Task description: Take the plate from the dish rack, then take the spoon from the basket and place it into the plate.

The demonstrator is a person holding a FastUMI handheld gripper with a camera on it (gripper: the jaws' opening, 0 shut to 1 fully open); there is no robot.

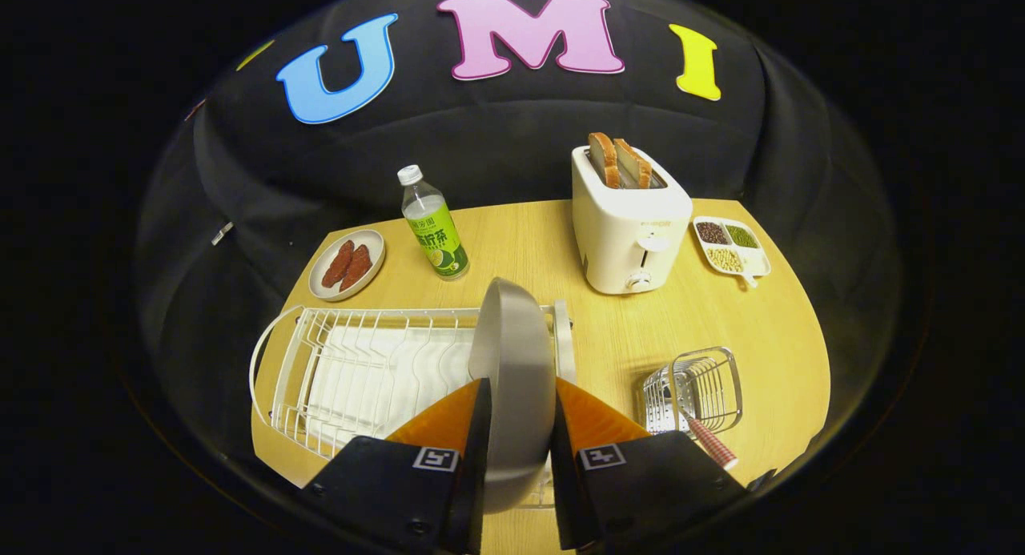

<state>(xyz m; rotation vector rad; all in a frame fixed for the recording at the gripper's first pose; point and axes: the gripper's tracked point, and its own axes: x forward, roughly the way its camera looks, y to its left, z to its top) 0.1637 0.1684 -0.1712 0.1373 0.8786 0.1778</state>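
Two fingers (480, 427) of the jaws flank the plate (512, 379), one pressed on each face, so the jaws are closed on it, parted only by its thickness. Plate stands on edge, upright, at the right end of the rack (360, 371), which sits on the counter (761, 323). Basket (695, 391) lies right of the rack, just beside the right finger; the spoon (705, 436) rests in it, handle leaning out toward the gripper. Beyond the rack: a bottle (432, 223), a small dish (347, 264) with two reddish pieces, a toaster (629, 223) holding two slices, and a divided tray (733, 245) of beans.
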